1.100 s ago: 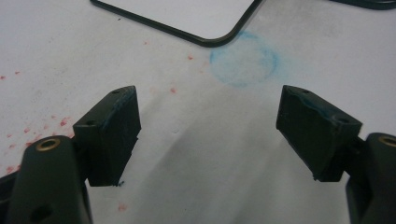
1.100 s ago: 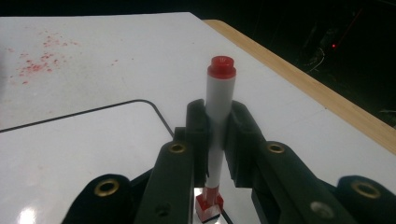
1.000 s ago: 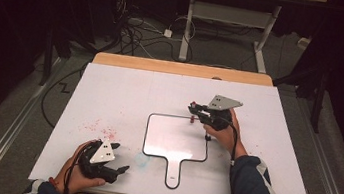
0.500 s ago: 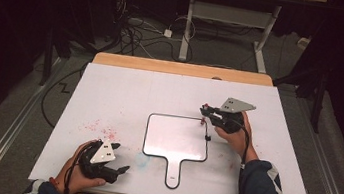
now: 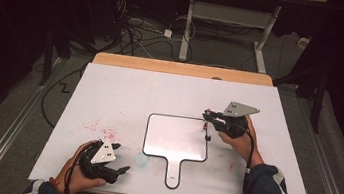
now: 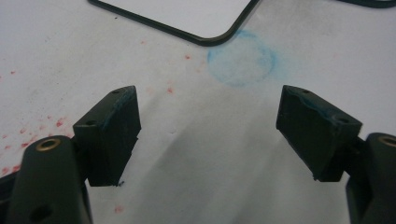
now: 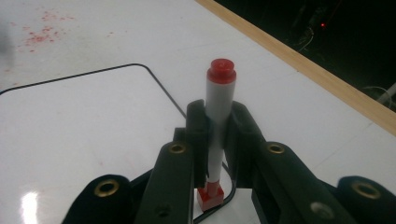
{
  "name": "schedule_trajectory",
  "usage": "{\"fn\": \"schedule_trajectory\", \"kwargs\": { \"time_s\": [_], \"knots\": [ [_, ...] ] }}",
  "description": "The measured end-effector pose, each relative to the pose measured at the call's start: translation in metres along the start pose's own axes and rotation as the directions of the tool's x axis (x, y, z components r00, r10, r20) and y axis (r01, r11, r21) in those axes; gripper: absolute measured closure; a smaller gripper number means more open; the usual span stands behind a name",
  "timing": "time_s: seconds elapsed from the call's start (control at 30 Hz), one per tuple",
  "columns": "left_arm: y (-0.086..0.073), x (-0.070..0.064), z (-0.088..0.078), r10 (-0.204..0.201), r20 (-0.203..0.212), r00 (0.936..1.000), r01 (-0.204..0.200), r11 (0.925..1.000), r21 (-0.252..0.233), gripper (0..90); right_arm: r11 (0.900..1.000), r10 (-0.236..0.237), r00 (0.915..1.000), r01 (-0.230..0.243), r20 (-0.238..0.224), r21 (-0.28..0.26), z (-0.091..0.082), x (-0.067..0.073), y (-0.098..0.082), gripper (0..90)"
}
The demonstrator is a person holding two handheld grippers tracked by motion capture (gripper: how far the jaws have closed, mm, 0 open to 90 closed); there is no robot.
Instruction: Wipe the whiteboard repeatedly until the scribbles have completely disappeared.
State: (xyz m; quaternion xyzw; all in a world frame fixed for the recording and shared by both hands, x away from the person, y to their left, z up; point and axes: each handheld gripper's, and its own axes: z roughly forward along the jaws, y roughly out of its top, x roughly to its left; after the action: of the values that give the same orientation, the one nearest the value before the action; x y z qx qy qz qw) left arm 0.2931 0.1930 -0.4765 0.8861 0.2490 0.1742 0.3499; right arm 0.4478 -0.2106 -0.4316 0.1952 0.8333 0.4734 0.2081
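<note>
The right claw has shifted rightward to the whiteboard's right edge, clamping an unlabelled red marker upright. The left claw gapes wide on the counter.

The marker has its middle hidden between the claw's jaws; the whiteboard is cropped.
</note>
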Motion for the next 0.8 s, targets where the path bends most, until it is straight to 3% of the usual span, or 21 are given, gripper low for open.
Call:
{"fn": "schedule_trajectory", "kwargs": {
  "time_s": [0.27, 0.5, 0.73, 0.8],
  "knots": [
    [0.001, 0.0, 0.0, 0.002, -0.001, 1.0, -0.002, 1.0, 0.0, 20.7, 0.999, 0.027, 0.9993, -0.028, -0.025, -0.022, -0.013, 0.007, -0.007, 81.5],
    [0.002, 0.001, -0.001, 0.004, -0.015, 0.9999, -0.005, 0.9999, -0.013, 20.7, 0.993, 0.047, 0.9987, -0.044, 0.02, -0.107, -0.032, 0.015, 0.001, 81.4],
    [0.002, 0.001, -0.005, 0.007, -0.031, 0.9995, -0.008, 0.9996, -0.025, 20.7, 0.993, 0.069, 0.9947, -0.061, 0.076, -0.1, -0.056, 0.025, 0.012, 81.3],
    [0.002, 0.001, -0.005, 0.009, -0.038, 0.9992, -0.01, 0.9996, -0.028, 20.7, 0.993, 0.077, 0.9946, -0.069, 0.069, -0.099, -0.061, 0.028, 0.013, 81.3]
  ]
}}
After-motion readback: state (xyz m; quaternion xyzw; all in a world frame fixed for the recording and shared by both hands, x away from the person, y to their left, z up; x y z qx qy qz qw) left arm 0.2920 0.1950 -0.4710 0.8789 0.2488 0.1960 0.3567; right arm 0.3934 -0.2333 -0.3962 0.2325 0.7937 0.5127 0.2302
